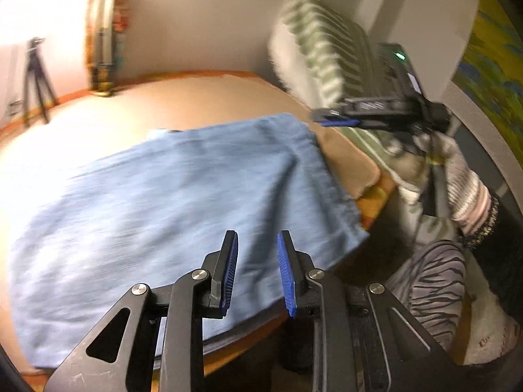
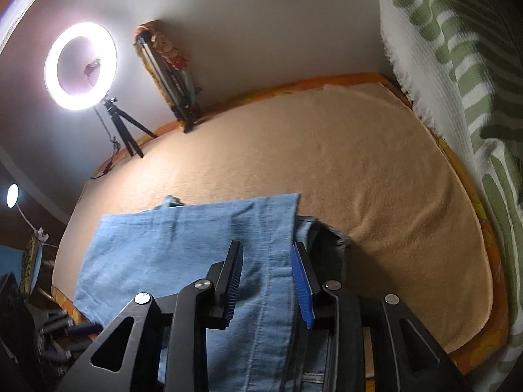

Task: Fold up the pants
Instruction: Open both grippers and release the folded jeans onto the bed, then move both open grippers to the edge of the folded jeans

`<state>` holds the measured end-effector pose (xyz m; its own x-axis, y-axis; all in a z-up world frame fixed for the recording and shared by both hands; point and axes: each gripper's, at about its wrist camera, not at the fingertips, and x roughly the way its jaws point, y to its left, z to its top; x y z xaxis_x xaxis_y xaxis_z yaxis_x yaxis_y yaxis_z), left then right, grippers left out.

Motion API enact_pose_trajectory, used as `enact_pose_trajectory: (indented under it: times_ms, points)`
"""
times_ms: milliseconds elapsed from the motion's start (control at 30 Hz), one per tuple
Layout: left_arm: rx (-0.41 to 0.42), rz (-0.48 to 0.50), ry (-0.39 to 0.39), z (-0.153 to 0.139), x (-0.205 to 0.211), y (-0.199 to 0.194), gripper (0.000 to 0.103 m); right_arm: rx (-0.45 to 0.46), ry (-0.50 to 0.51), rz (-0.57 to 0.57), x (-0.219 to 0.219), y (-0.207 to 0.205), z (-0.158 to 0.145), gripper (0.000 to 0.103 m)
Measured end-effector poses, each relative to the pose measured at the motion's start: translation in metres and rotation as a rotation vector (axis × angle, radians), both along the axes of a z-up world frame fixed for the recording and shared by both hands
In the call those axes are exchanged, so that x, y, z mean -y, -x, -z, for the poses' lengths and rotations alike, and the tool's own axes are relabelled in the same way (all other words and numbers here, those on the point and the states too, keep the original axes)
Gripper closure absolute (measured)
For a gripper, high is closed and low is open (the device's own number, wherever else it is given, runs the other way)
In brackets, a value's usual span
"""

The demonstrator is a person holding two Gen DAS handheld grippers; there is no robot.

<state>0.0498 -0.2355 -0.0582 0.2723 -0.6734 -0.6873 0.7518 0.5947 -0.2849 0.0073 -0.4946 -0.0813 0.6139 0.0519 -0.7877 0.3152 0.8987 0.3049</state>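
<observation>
Light blue denim pants (image 1: 157,202) lie folded flat on a tan blanket (image 1: 183,98) over the bed. My left gripper (image 1: 256,268) is open and empty, just above the near edge of the pants. In the right wrist view the pants (image 2: 183,248) lie with their hem edge toward the far side. My right gripper (image 2: 266,277) is open over the pants' right seam, holding nothing. The right gripper also shows in the left wrist view (image 1: 330,119), past the far right corner of the pants.
A green-and-white striped pillow (image 2: 457,75) leans at the bed's right side. A lit ring light on a small tripod (image 2: 81,65) and a folded tripod (image 2: 170,81) stand against the far wall. The orange bed edge (image 2: 483,336) runs on the right.
</observation>
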Motion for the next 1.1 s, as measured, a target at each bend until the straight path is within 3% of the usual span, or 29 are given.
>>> enact_pose_trajectory:
  times_ms: [333,800,933,967,1033,1100]
  points:
    - [0.034,-0.194,-0.024,-0.002,-0.075,-0.02,0.08,0.042,0.001,-0.101,-0.05,-0.015,-0.009,0.067]
    - [0.05,-0.325,-0.041,0.007,-0.126,-0.038,0.08,0.065,0.0,-0.256,-0.129,-0.058,-0.019,0.063]
    - [0.035,-0.358,-0.049,0.014,-0.138,-0.045,0.08,0.07,0.007,-0.29,-0.149,-0.07,-0.02,0.055]
    - [0.032,-0.364,-0.049,0.015,-0.14,-0.047,0.079,0.07,0.009,-0.297,-0.153,-0.073,-0.02,0.054]
    - [0.027,-0.381,-0.045,0.016,-0.147,-0.049,0.065,0.072,0.017,-0.316,-0.162,-0.079,-0.021,0.051]
    - [0.024,-0.398,-0.043,0.018,-0.153,-0.052,0.058,0.072,0.031,-0.332,-0.171,-0.084,-0.021,0.046]
